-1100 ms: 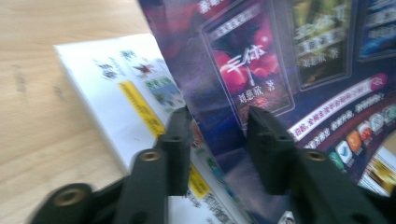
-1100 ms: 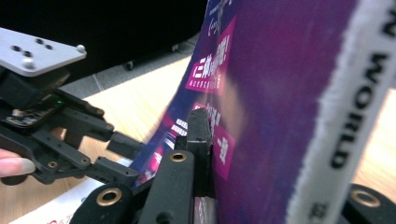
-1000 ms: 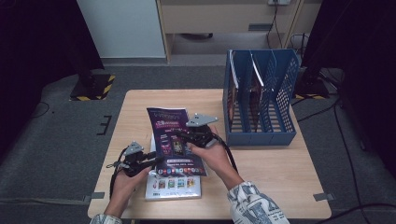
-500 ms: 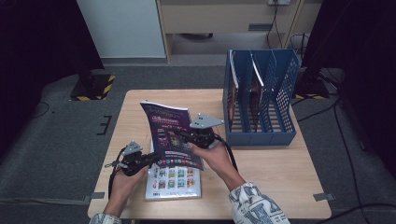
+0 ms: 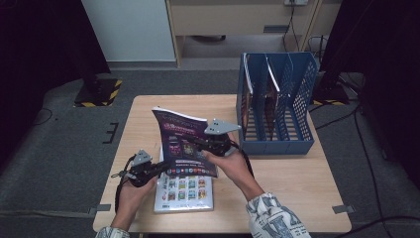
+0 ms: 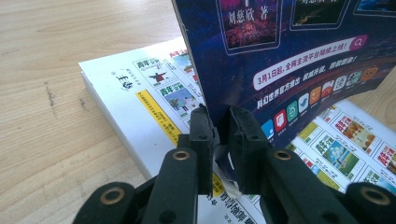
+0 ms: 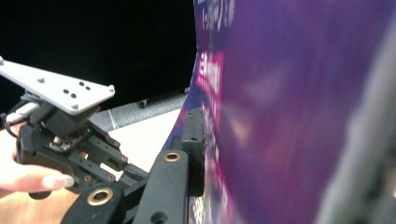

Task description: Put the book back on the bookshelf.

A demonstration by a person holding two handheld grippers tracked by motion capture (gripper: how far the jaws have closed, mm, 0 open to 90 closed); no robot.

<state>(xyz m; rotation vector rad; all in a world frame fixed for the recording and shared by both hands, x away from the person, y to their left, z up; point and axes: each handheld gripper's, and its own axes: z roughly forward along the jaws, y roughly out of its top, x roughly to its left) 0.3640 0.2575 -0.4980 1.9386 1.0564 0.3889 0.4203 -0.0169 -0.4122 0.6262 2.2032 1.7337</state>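
A purple magazine (image 5: 182, 141) stands lifted and curved above a white magazine (image 5: 184, 194) that lies flat on the wooden table (image 5: 297, 173). My left gripper (image 5: 161, 167) is shut on the purple magazine's lower left corner. In the left gripper view its jaws (image 6: 219, 116) have just been closing and now pinch the cover's edge (image 6: 289, 56). My right gripper (image 5: 198, 144) is shut on the magazine's right side. In the right gripper view its fingertips (image 7: 192, 135) lie against the cover (image 7: 289, 116); its jaws have just eased open slightly with the magazine still between them.
A blue file rack (image 5: 277, 104) with several slots stands at the table's back right, with magazines in its left slots. The white magazine (image 6: 140, 93) lies near the front edge. In the right gripper view the left gripper (image 7: 60, 121) shows farther off.
The purple magazine has risen from nearly flat to steeply tilted. The left gripper's jaws have closed on its lower corner. Both hands stayed roughly where they were.
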